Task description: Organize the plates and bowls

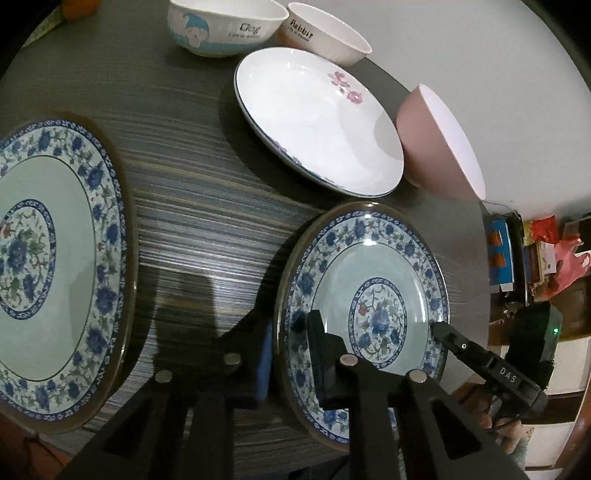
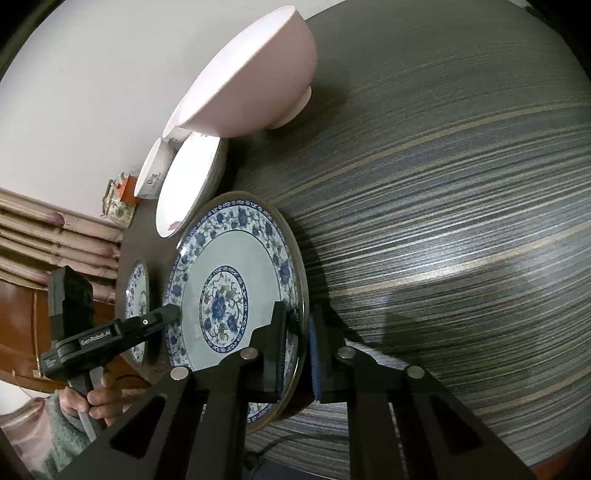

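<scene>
Left gripper (image 1: 290, 354): fingers astride near rim of small blue-patterned plate (image 1: 373, 280), closed or nearly closed on it.
Right gripper (image 2: 297, 350): straddling the opposite rim, likewise pinching.
Plate position: on striped table (image 1: 207, 206), beside white flowered plate (image 1: 314, 118).
Progress: nothing stacked yet; large blue plate (image 1: 51, 266), pink bowl (image 1: 439, 144), two white bowls separate.
Writing: "Dog" bowl (image 1: 225, 26), "Rabbit" bowl (image 1: 325, 31); "DAS", "GenRobot.AI" on grippers.
</scene>
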